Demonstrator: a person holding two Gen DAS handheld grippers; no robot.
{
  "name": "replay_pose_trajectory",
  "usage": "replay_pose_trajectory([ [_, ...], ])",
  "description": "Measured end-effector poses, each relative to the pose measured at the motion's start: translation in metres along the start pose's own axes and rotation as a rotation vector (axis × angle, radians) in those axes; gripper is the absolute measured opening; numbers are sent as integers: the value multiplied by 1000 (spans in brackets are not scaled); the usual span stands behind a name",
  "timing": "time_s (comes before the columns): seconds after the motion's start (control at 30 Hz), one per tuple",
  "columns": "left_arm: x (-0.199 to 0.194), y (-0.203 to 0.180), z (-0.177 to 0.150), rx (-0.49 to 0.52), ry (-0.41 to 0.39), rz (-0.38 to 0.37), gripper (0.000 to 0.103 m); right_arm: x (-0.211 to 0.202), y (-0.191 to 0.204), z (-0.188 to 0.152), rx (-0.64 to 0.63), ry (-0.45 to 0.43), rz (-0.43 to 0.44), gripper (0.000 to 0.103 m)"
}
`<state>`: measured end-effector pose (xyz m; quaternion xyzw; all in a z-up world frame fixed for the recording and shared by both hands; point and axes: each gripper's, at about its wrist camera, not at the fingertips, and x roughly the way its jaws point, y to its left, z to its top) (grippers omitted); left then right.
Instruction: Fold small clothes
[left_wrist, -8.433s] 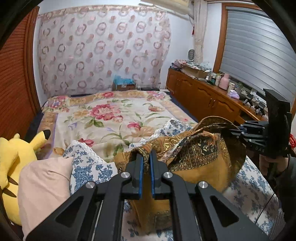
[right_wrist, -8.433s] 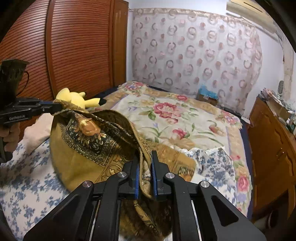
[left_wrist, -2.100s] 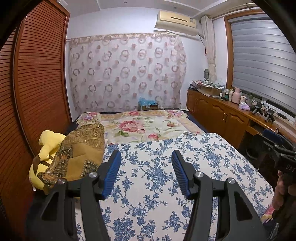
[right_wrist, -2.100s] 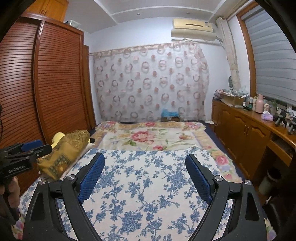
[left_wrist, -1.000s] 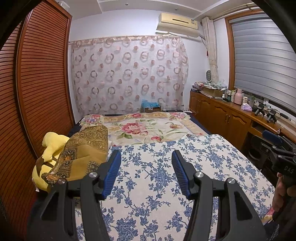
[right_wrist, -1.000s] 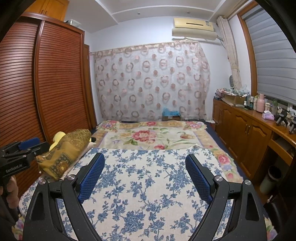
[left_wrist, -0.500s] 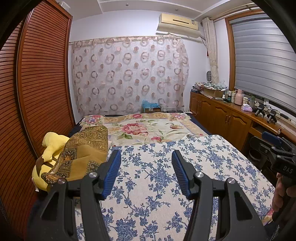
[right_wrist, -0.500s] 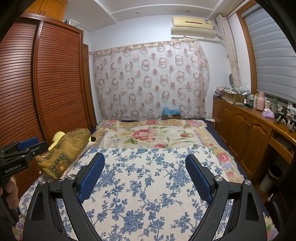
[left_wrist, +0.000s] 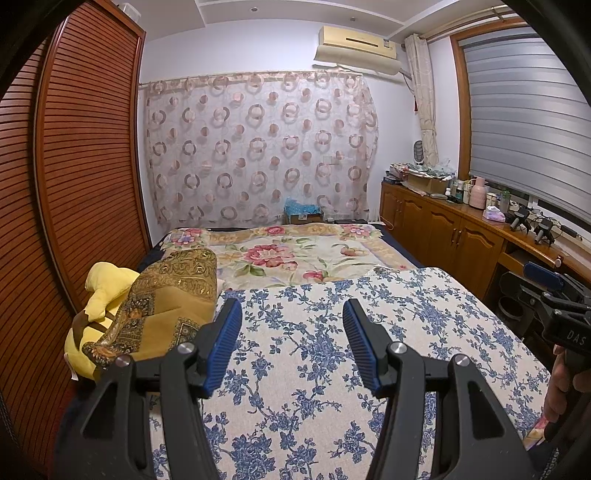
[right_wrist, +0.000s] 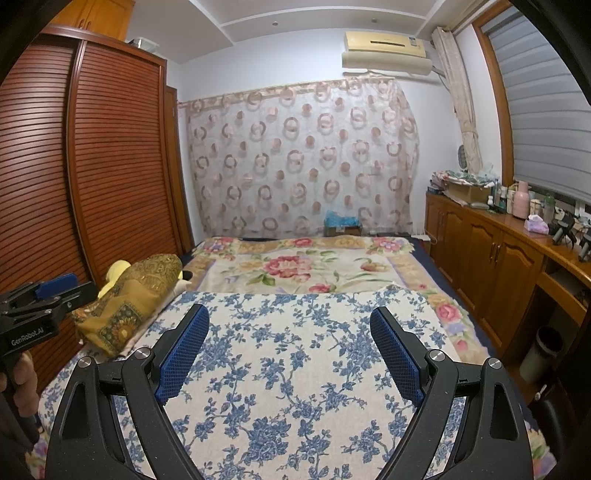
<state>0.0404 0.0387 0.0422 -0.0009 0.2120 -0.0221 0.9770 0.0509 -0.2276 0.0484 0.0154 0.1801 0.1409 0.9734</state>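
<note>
A folded gold-brown patterned cloth (left_wrist: 166, 302) lies at the left edge of the bed, on a yellow plush toy (left_wrist: 103, 288). It also shows in the right wrist view (right_wrist: 136, 299). My left gripper (left_wrist: 291, 314) is open and empty, held above the blue-flowered bedspread (left_wrist: 332, 369), to the right of the cloth. My right gripper (right_wrist: 290, 321) is open and empty above the same bedspread (right_wrist: 295, 369). Each gripper shows at the edge of the other's view: the right one (left_wrist: 554, 295), the left one (right_wrist: 44, 295).
A floral blanket (left_wrist: 295, 251) covers the far half of the bed. A slatted wooden wardrobe (left_wrist: 74, 184) stands along the left. A wooden cabinet (right_wrist: 498, 251) with bottles and boxes runs along the right. A bin (right_wrist: 539, 354) stands on the floor beside it.
Earlier both grippers were shut on the gold-brown cloth, holding it up between them. Now it lies folded at the left and both grippers are open. Over the last second the views barely shifted.
</note>
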Motion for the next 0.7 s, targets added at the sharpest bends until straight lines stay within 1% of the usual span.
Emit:
replay_pose_trajectory([
  [0.7,-1,1,0,0,-2,3,56,-1,-1,-3,3,-2,0,91],
])
